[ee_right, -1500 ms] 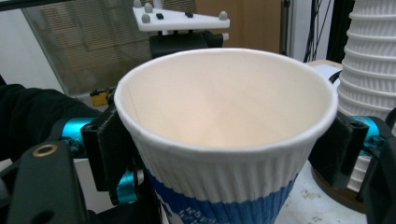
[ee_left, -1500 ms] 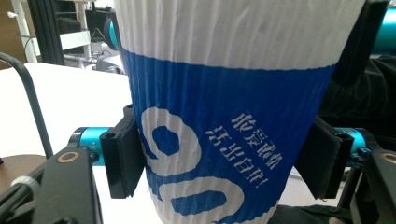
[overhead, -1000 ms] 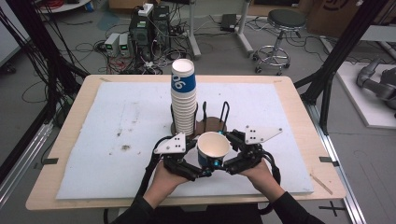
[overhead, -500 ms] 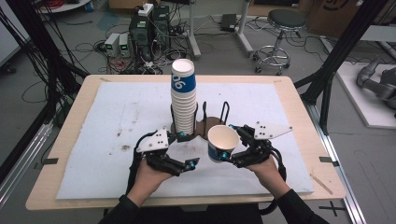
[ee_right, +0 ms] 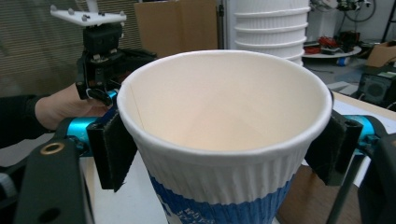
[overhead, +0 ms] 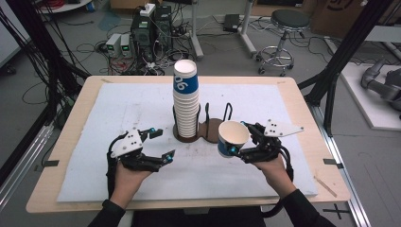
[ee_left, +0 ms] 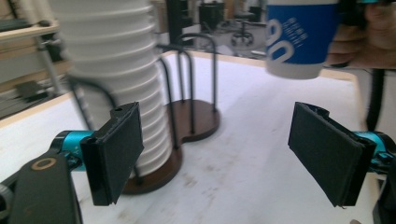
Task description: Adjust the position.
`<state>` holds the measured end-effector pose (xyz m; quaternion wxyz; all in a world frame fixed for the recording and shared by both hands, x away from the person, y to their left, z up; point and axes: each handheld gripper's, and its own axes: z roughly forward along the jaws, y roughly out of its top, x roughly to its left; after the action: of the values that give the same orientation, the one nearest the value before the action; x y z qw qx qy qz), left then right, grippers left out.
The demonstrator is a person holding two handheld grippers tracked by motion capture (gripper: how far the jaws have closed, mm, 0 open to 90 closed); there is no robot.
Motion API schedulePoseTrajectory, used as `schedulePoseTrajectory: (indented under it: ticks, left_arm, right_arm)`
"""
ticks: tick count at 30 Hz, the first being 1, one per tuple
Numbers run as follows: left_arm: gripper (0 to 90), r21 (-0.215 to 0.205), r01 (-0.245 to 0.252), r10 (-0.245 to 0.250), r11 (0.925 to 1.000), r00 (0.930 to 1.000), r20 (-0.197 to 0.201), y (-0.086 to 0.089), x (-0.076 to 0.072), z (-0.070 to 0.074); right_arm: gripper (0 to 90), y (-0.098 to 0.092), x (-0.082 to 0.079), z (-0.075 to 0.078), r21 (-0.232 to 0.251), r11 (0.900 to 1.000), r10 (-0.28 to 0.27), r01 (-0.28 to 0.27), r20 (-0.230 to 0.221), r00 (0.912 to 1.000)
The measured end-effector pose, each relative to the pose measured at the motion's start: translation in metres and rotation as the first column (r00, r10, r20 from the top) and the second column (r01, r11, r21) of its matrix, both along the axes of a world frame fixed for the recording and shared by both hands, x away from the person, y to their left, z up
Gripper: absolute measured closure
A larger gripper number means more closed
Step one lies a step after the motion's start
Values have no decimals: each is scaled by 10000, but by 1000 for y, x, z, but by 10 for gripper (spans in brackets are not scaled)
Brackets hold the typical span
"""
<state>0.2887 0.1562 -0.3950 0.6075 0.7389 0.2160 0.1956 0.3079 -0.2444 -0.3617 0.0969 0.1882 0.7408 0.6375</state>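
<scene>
Right tool [overhead: 235, 142] clamps a paper cup [overhead: 232, 137] by its ribbed wall, mouth up, clear of the bench [overhead: 293, 101]. Left tool [overhead: 160, 144] spread wide, holding nothing. Cup stack [overhead: 186, 104] in a wire holder [overhead: 213, 128] stands between and just ahead of both tools.

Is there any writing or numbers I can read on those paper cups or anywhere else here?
"06": large white figures on the blue band of the top cup of the stack, as best they read.
Large white characters on the blue band of the held cup: cut off, cannot be read for sure; the fine print beside them is too small.
White print low on that cup in the right gripper view: too blurred.
</scene>
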Motion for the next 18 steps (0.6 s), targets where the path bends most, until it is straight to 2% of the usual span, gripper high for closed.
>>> schedulePoseTrajectory:
  ticks: [2, 7, 11, 18]
  left_arm:
    - [179, 45, -415, 415, 9991, 9991, -38, 6, 1, -3]
    - [178, -584, -678, 672, 9960, 9977, -109, 15, 2, -2]
    - [178, -474, -710, 712, 9963, 9975, 20, 14, 0, -1]
    - [179, -427, -730, 731, 9964, 9973, -2, 13, -2, -2]
  right_arm:
    - [217, -1, 1, 0, 34, 10000, -91, 91, -42, 9999]
    - [217, -3, 0, 1, 17, 9999, -131, 131, 8, 9999]
    - [217, -4, 0, 1, -4, 9999, -103, 103, 43, 9999]
    - [217, -4, 0, 1, 44, 9999, -132, 132, 24, 9999]
